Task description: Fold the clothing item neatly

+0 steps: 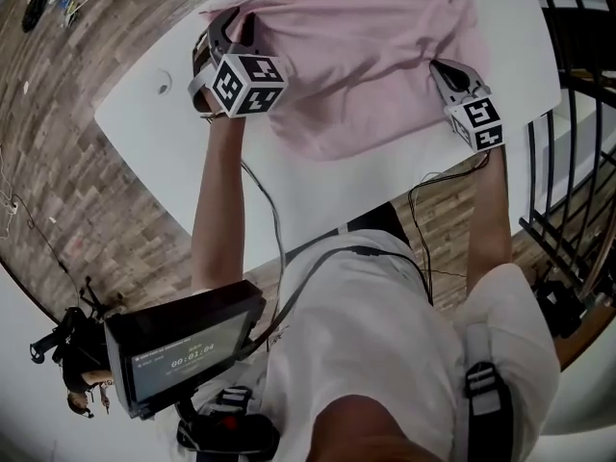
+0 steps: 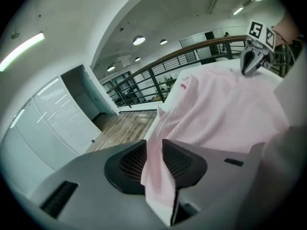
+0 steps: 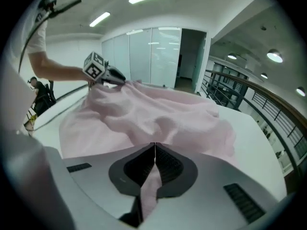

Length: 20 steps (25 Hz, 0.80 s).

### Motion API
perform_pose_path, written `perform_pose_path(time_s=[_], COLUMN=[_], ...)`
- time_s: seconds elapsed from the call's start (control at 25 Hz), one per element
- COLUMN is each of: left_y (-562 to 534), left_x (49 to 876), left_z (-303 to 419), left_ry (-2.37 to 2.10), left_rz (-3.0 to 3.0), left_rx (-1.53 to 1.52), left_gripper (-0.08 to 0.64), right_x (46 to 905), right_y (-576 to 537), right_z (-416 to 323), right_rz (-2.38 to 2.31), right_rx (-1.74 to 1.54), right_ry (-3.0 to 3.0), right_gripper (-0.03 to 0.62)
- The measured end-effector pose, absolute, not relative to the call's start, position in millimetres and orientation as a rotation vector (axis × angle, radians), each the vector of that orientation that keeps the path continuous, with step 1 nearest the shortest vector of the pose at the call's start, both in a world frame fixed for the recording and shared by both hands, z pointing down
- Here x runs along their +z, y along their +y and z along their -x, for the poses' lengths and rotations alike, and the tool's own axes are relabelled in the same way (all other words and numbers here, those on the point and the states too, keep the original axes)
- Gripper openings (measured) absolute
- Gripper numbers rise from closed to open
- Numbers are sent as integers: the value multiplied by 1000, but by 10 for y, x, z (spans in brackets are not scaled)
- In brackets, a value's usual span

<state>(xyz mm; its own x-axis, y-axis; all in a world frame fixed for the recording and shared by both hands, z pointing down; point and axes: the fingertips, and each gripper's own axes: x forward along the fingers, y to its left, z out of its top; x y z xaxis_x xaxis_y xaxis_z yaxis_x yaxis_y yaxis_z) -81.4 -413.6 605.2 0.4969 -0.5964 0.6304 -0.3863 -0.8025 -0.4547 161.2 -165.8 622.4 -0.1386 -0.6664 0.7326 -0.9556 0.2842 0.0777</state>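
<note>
A pale pink garment [image 1: 366, 56] lies spread and rumpled on the white table [image 1: 289, 200]. My left gripper [image 1: 219, 35] is at the garment's left edge, shut on a thick bunch of the pink cloth [image 2: 156, 169] that hangs between its dark pads. At the cloth's right edge my right gripper [image 1: 445, 73] is shut on a thin fold of the garment [image 3: 152, 181]. Each gripper shows in the other's view: the right gripper [image 2: 252, 61] and the left gripper [image 3: 108, 73] both hold the cloth raised a little off the table.
The table's near edge runs close to the person's body. A dark metal railing [image 1: 577, 191] stands right of the table, and wood floor [image 1: 87, 200] lies to the left. A black screen device [image 1: 178, 349] hangs at the person's chest, with cables [image 1: 423, 200] trailing below the right arm.
</note>
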Motion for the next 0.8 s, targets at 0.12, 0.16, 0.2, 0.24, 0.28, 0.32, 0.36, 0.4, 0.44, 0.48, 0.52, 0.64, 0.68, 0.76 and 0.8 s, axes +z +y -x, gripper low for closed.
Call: perform_pose_path(time_s=[0.12, 0.16, 0.2, 0.24, 0.28, 0.32, 0.36, 0.4, 0.44, 0.48, 0.52, 0.64, 0.68, 0.76, 0.8], left_y=[-3991, -3816, -3554, -3238, -2920, -2654, -2475, -2388, -2381, -2431, -2509, -2645, -2642, -2563, -2476], left_x=[5683, 5587, 5522, 5497, 5519, 5591, 5708, 5856, 6017, 6169, 6295, 6457, 6438, 6283, 6163], left_z=[891, 864, 790, 678, 548, 422, 321, 259, 236, 245, 272, 340, 358, 396, 405], left_ry=[848, 769, 639, 485, 342, 239, 184, 167, 171, 186, 206, 240, 253, 285, 290], left_rz=[2597, 2679, 2766, 2826, 2841, 2810, 2743, 2657, 2576, 2521, 2504, 2586, 2595, 2592, 2607], left_rx=[-1079, -1053, -1036, -1028, -1032, -1049, -1078, -1120, -1169, -1220, -1266, -1328, -1331, -1300, -1265], left_gripper=[106, 104, 88, 74, 60, 58, 58, 58, 58, 58, 58, 60, 59, 59, 59], right_x=[5922, 5919, 5971, 6067, 6194, 6328, 6435, 6494, 6516, 6521, 6527, 6557, 6555, 6459, 6348], right_y=[-1649, -1581, -1487, -1379, -1262, -1144, -1040, -959, -892, -825, -753, -577, -560, -614, -692], right_z=[-984, -712, -468, -288, -178, -115, -73, -41, -16, -1, 0, -18, -11, -50, -156], right_rz=[-1380, -1301, -1217, -1147, -1096, -1059, -1038, -1032, -1028, -1018, -1006, -989, -975, -990, -1064], right_rx=[592, 631, 665, 681, 684, 685, 690, 703, 728, 762, 802, 896, 897, 894, 901], right_ry=[-2112, -2170, -2195, -2186, -2154, -2118, -2093, -2086, -2089, -2097, -2106, -2126, -2133, -2177, -2216], right_gripper=[3, 3, 3, 3, 3, 3, 3, 3, 3, 3, 3, 3, 3, 3, 3])
